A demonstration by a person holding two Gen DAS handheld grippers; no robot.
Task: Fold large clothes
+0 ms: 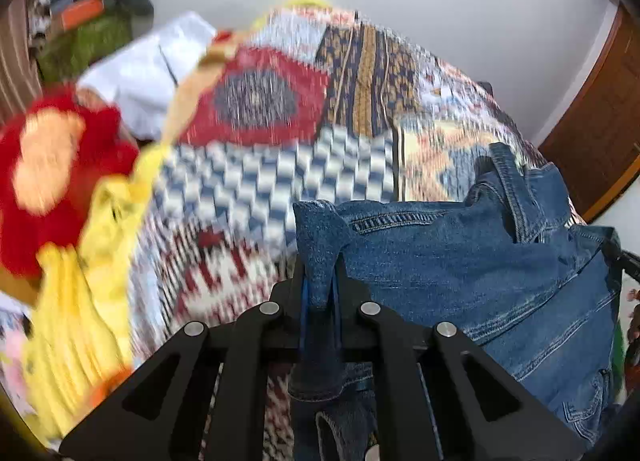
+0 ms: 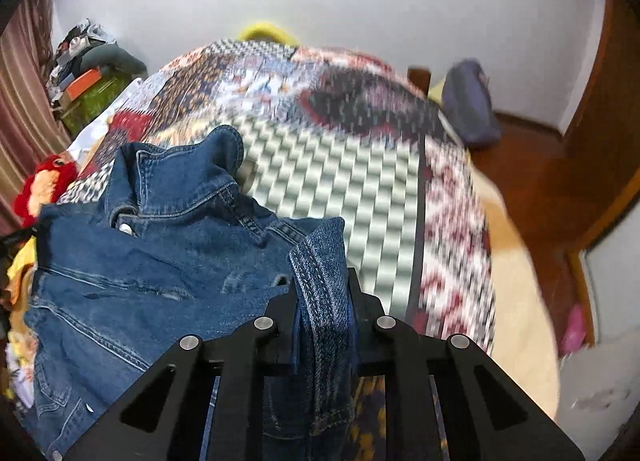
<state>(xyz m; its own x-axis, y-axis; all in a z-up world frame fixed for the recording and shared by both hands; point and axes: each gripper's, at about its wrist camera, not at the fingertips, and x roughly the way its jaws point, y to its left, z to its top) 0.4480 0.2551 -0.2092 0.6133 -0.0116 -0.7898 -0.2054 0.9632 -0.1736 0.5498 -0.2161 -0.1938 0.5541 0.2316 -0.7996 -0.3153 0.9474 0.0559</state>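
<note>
A blue denim jacket (image 1: 460, 261) hangs between my two grippers above a bed with a patchwork quilt (image 1: 272, 165). My left gripper (image 1: 320, 281) is shut on a fold of the jacket's edge, with the cloth stretching off to the right. My right gripper (image 2: 322, 289) is shut on another fold of the denim jacket (image 2: 160, 261), which spreads to the left with its collar (image 2: 192, 165) standing up. The quilt (image 2: 352, 189) lies beyond and below it.
A red and orange plush toy (image 1: 56, 173) and yellow clothes (image 1: 80, 301) lie at the bed's left side. A white cloth (image 1: 152, 73) lies farther back. A cluttered green shelf (image 2: 92, 93) stands in the far left corner. A purple bag (image 2: 472, 105) sits by the bed on the wooden floor (image 2: 536, 189).
</note>
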